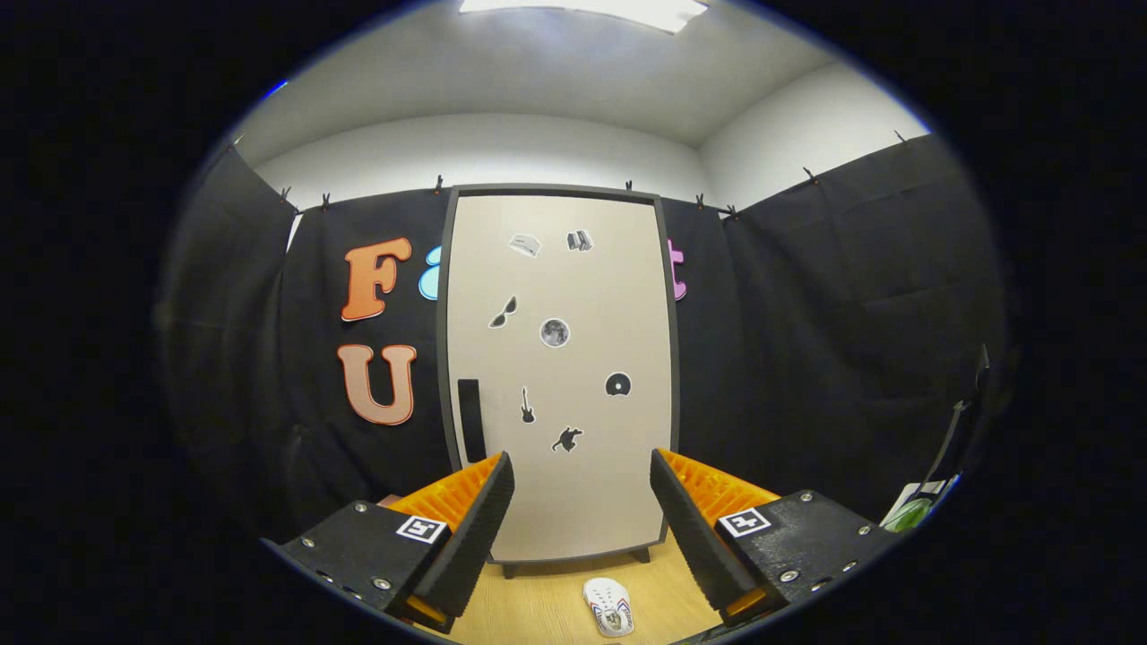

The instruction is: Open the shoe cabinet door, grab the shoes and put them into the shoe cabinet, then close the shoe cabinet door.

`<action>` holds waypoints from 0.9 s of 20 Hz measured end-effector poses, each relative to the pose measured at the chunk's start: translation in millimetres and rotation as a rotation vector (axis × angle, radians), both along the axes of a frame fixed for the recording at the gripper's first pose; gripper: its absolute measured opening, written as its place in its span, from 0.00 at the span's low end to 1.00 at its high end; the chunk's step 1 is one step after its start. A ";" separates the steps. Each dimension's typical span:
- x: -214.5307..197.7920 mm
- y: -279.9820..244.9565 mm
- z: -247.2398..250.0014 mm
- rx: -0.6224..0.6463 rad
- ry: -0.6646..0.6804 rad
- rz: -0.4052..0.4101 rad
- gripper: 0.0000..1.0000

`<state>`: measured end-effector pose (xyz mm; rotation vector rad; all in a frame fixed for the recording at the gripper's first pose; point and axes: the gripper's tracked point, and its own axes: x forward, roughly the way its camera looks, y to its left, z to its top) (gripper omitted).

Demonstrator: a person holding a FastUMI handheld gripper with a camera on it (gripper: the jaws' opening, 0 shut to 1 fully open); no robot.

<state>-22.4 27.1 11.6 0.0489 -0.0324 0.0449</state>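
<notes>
Shoe cabinet (557,376) shut, claw facing it.
Gripper (582,520) spread wide, empty, for the dark handle (470,419); white shoe (608,606) waits before the cabinet.

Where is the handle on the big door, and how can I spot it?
Find the tall beige cabinet door standing against the black cloth wall, beyond the open gripper. Look low along the side of it above the left finger. The handle is a plain black upright bar, while the small stickers scattered across the door are little pictures.

One cabinet (557,269), one shoe (608,606), six stickers (555,332)
</notes>
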 end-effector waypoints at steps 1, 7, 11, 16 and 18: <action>1.2 2.9 0.0 0.002 0.000 0.003 0.95; 5.8 9.5 -7.3 -0.010 0.013 0.010 0.95; 13.3 19.3 -9.7 -0.019 0.017 0.020 0.95; 32.2 47.6 -23.7 -0.035 0.040 0.056 0.95; 40.3 64.5 -30.3 -0.039 0.055 0.081 0.95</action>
